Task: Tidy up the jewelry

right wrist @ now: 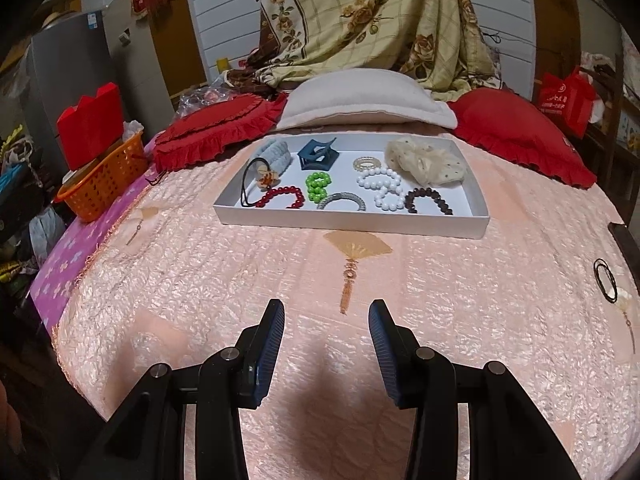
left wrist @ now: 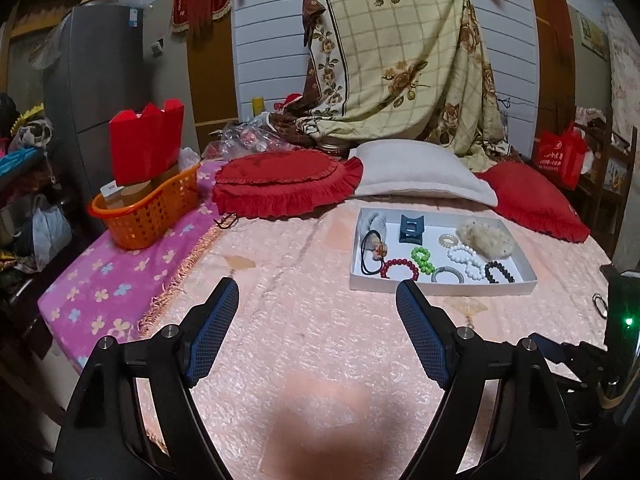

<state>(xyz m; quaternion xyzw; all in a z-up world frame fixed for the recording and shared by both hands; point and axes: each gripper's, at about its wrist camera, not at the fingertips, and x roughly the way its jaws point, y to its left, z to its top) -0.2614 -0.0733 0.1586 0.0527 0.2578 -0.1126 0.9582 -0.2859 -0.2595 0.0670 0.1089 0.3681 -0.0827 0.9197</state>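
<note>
Both your grippers hang empty above the bedspread, left gripper point(left wrist: 318, 292) spread wide, right gripper point(right wrist: 326, 316) half apart, because the jewelry already lies sorted inside the white tray point(right wrist: 352, 222) ahead, one black hair tie point(right wrist: 605, 285) aside.

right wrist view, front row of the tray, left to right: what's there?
Black hair tie → red bracelet → green bracelet → silver bracelet → white bracelet → dark bracelet, all in the white tray.
</note>
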